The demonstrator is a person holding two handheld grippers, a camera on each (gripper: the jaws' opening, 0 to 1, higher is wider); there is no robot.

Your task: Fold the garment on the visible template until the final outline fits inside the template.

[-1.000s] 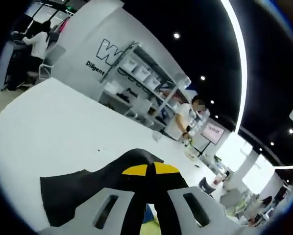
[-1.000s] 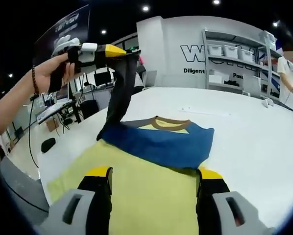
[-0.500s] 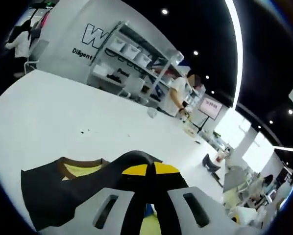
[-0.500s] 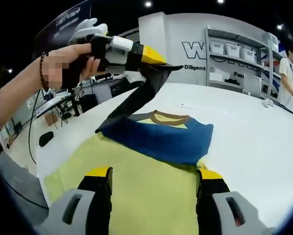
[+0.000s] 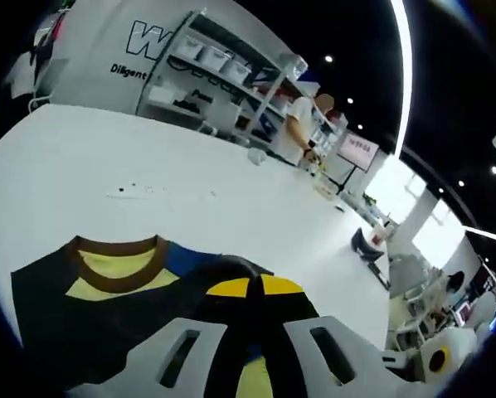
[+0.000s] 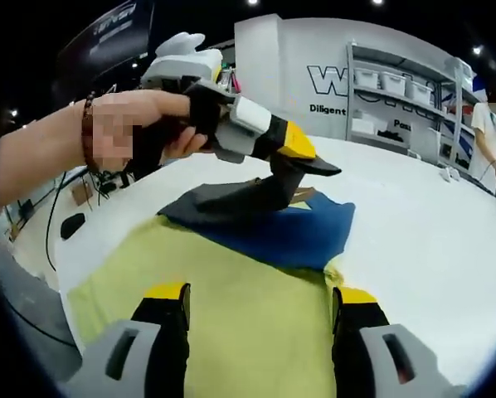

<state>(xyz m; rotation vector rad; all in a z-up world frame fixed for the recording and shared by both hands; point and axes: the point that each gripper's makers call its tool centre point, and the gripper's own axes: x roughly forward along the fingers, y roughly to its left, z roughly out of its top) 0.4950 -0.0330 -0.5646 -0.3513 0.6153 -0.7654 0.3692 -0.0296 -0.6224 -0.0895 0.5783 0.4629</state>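
The left tongs (image 6: 318, 166), clamped on the dark sleeve (image 6: 231, 197), have swung it down from overhead across the garment (image 6: 231, 290) on the white counter (image 6: 430, 249), seemingly finishing that fold, while the right tongs (image 6: 260, 297) hover open, holding nothing.

Left gripper (image 6: 327, 168) has lowered the sleeve (image 6: 231, 197) onto the garment (image 6: 256, 249).

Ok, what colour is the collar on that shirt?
Brown; the collar rings a yellow neck patch, clearest in the left gripper view.
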